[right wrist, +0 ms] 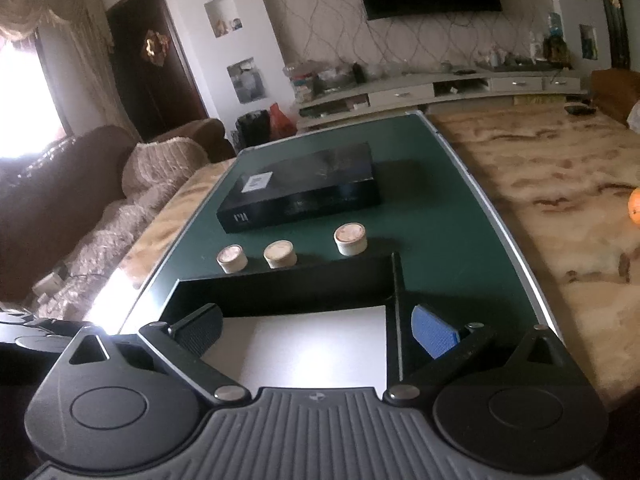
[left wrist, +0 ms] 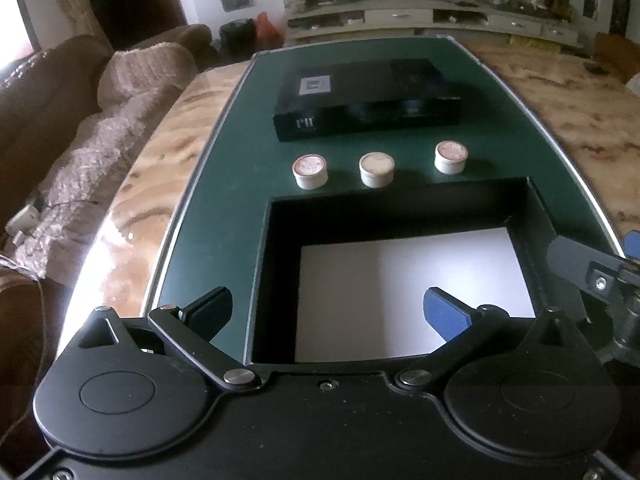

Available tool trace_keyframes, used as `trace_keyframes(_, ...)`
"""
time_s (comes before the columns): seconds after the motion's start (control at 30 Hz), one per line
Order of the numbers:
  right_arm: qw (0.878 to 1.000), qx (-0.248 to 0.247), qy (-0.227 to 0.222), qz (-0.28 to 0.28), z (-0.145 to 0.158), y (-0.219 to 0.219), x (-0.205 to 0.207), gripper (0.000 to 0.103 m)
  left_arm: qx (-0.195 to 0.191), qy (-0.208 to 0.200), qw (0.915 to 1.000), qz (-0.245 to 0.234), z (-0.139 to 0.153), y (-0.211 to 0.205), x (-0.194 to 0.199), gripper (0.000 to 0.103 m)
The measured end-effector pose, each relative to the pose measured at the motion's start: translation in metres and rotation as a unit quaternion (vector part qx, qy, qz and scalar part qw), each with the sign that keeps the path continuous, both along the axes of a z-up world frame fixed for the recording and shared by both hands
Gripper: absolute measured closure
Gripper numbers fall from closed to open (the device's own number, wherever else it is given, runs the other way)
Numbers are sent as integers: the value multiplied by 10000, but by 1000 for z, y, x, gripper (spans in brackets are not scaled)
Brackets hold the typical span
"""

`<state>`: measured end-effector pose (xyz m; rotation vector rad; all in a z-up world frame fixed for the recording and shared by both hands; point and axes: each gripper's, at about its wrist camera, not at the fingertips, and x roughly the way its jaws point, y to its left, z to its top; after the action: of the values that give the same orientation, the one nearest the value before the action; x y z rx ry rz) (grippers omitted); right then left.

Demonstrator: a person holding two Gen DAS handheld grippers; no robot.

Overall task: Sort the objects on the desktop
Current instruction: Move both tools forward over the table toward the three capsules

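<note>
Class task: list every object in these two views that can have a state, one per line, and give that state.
Left claw: open, empty.
Right claw: open, empty.
Tray: open-topped, nothing inside but its white floor.
Black box: closed, lying flat on the mat.
Left tub: upright, lidded.
Middle tub: upright, lidded.
Right tub: upright, lidded.

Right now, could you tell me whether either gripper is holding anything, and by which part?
Nothing is held. The left gripper and right gripper are both open, above the open black box.
</note>
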<state>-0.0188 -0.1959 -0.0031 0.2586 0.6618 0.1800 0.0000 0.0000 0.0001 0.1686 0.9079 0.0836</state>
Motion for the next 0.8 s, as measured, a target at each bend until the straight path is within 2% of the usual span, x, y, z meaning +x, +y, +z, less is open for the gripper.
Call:
trace_keyframes(0.17,10000,0,-44,-42,0,0,0,0,-238,-18,9997,55,1,-3,1,0)
trace_keyframes(0.3,9997,-125,206,-25,-11,-11,16,0,-542,-70,9985,83,2,6,1,0)
trace_keyframes(0.47,9988,-396,277,-108,1,8,12,0,-747,-82,9970,168,2,18,0,0)
trace_keyframes(0.8,9942,-752,757,-102,-3,21,24,0,-701,-88,9971,275,1,31,-4,0)
